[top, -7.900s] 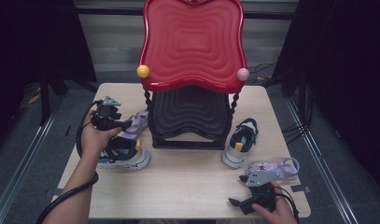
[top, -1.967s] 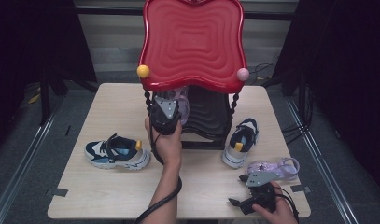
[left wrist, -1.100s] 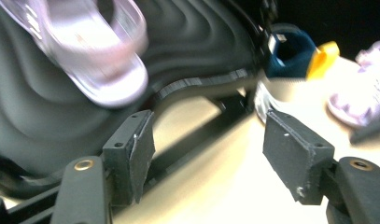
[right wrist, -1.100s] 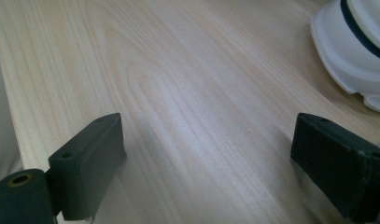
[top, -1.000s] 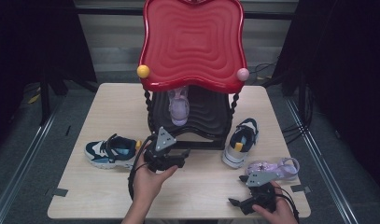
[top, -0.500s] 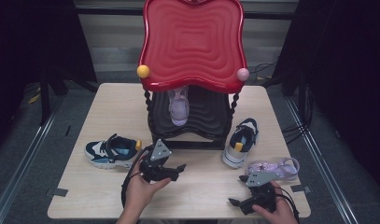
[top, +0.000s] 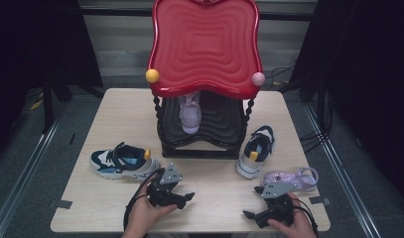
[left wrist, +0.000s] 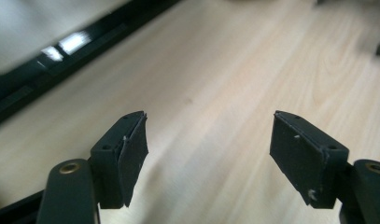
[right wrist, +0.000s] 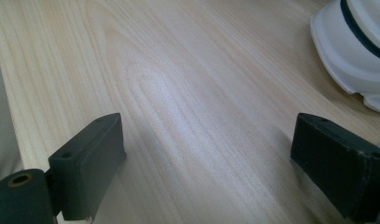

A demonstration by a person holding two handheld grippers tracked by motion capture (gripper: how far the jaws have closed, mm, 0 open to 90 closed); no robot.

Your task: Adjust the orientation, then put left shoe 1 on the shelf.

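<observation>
The left tool (top: 182, 198) hangs low over bare table (top: 115, 109) near the front edge, jaws wide with nothing between them, having just been opening. The right tool (top: 251, 216) sits by the front right corner, also wide and empty. Nearest the left tool lies the blue sneaker (top: 121, 160), long axis along the front edge, toe toward the left edge. Open wood stretches between both tools.

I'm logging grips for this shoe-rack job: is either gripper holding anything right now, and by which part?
Nothing is held. The left gripper and the right gripper both show open jaws with bare table between them.
</observation>
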